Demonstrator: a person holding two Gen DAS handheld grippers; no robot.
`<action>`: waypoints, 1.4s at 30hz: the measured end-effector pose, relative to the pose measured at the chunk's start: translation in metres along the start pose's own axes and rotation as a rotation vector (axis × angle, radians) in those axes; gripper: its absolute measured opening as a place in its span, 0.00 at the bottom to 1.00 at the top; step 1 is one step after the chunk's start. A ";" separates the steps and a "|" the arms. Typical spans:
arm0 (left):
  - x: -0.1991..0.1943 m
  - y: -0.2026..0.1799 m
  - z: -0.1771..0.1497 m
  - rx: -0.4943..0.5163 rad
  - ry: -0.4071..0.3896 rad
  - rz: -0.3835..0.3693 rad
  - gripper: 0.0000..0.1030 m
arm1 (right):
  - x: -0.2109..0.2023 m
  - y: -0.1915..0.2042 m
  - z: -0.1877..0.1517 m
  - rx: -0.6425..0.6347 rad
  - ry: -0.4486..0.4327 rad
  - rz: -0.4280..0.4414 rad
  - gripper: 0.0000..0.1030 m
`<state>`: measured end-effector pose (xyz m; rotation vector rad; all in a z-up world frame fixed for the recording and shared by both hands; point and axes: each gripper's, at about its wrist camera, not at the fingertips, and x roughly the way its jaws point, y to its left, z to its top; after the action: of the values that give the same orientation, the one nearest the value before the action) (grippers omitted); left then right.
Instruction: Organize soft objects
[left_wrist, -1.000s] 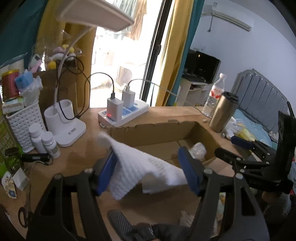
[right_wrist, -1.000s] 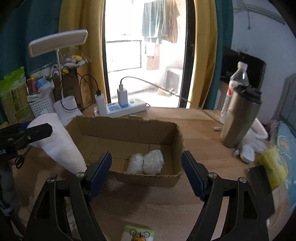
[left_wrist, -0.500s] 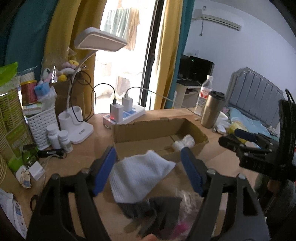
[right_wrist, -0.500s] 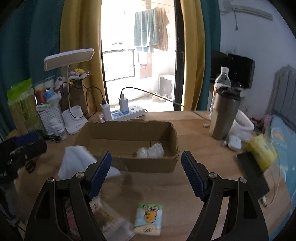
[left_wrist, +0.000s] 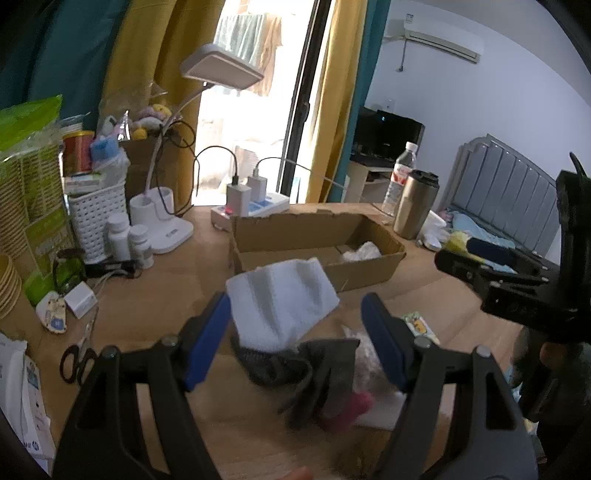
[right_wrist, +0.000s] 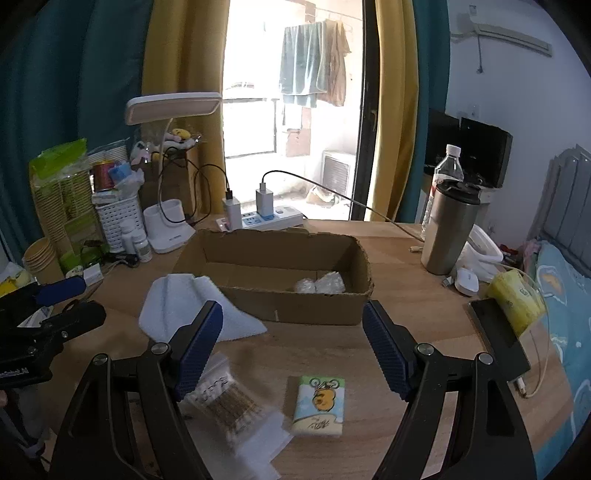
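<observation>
While both of my jaws stand wide apart and hold nothing, I must choose the next soft thing with care. My left gripper (left_wrist: 295, 339) hovers above the white waffle-textured cloth (left_wrist: 280, 302), which lies crumpled on the wooden table (right_wrist: 406, 314), touching the near left corner of the open brown cardboard box (right_wrist: 273, 266) but outside of it. My right gripper (right_wrist: 291, 347) hangs over the near side of the table, above a small tissue pack with a yellow cartoon print (right_wrist: 320, 404) and a clear plastic bag of thin sticks (right_wrist: 225, 402).

Inside the box, at its right end, two crinkled white plastic-wrapped bundles (right_wrist: 320, 285) are already lying. A dark grey knitted piece (left_wrist: 295, 365) lies just near of the cloth, partly under it.

I think the cloth goes next. To do this well, I should descend on a raised fold, not on the flat edge, close firmly, lift it clear over the box wall, and open only above the free left half of the box.
</observation>
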<state>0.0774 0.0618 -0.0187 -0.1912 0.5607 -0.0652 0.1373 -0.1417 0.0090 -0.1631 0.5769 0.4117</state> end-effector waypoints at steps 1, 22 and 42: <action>-0.002 0.001 -0.003 -0.002 0.001 0.001 0.72 | -0.002 0.002 -0.002 -0.001 -0.003 0.003 0.78; -0.002 0.003 -0.053 0.011 0.067 0.024 0.72 | -0.001 0.022 -0.055 -0.044 0.050 0.063 0.79; 0.003 -0.023 -0.095 0.023 0.175 -0.028 0.72 | 0.004 0.015 -0.108 -0.032 0.175 0.112 0.79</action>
<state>0.0293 0.0237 -0.0949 -0.1714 0.7319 -0.1160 0.0810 -0.1551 -0.0831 -0.1994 0.7538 0.5192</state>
